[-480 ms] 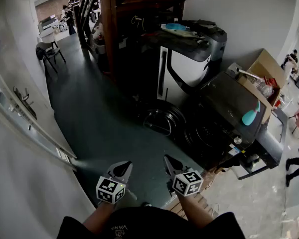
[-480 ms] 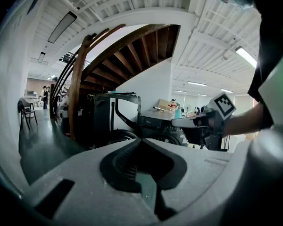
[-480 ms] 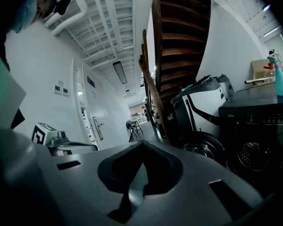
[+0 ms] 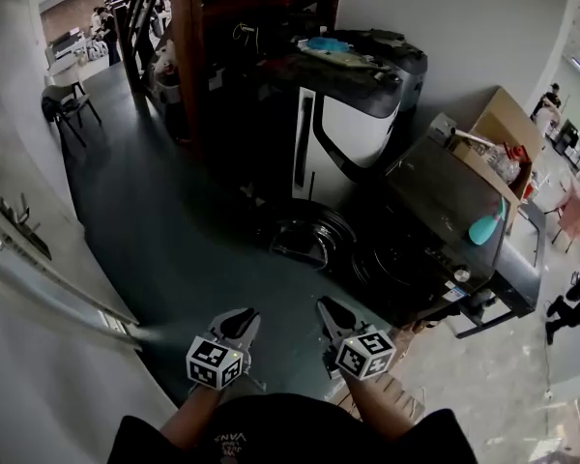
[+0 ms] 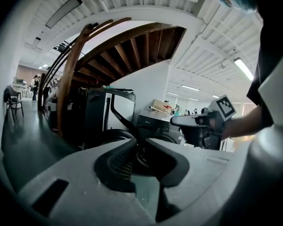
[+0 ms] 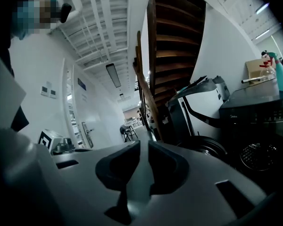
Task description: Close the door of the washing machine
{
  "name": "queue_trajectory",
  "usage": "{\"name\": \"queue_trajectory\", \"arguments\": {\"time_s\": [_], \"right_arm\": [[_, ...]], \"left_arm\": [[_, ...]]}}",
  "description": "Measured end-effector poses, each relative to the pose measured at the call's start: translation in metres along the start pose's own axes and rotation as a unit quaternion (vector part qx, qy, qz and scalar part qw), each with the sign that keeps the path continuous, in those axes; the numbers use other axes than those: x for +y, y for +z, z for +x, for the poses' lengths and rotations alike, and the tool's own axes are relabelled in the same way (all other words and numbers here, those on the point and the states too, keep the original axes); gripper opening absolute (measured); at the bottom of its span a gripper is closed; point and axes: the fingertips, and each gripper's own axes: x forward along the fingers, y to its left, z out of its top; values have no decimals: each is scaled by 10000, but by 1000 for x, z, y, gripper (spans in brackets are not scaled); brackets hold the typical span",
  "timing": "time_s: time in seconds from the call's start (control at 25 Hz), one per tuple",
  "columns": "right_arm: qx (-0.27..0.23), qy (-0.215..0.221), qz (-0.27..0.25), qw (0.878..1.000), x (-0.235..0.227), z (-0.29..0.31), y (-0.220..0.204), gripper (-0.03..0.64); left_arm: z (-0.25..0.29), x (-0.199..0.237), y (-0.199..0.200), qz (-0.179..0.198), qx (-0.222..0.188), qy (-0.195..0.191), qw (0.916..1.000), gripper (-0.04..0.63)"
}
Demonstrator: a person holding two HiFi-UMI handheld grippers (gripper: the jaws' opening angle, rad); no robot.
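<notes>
Left claw (image 4: 247,316) and right claw (image 4: 323,306) closed, apparently empty.

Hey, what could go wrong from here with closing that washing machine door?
The open door is round and looks smooth, so the shut right gripper may slip off it while pushing. A hard slam might topple the teal bottle standing on the washing machine.
</notes>
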Motion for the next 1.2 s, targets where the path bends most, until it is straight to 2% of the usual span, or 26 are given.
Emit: {"name": "queue_trajectory", "arguments": {"time_s": [0.08,0.16,0.32,0.44,0.56,0.68,0.84,1.0,1.2], "right_arm": [[-49,-162,71,9998,-5,19,5,109],[-122,-318,140,9993,-9,38,10,107],[-360,-630,232,9971,-14,78,20,160],[-502,-888,322,9943,-21,103,24,166],[-571,-1195,366,9905,-27,125,27,170],[-577,-1485,433,9863,-32,140,27,202],[-578,-1675,466,9831,-45,151,25,190],[-489,-1772,507,9817,-65,160,21,214],[-338,-1701,537,9834,-92,178,24,229]], "left_arm": [[13,20,8,31,102,-216,9997,76],[25,42,16,107,188,-408,9989,77],[47,86,30,238,326,-776,9962,105],[61,117,37,296,430,-996,9937,110],[76,143,41,379,539,-1283,9895,110],[92,164,41,457,646,-1528,9851,115],[115,179,36,423,712,-1648,9828,117],[140,189,30,364,809,-1670,9819,117],[172,199,32,350,915,-1636,9817,118]]}}
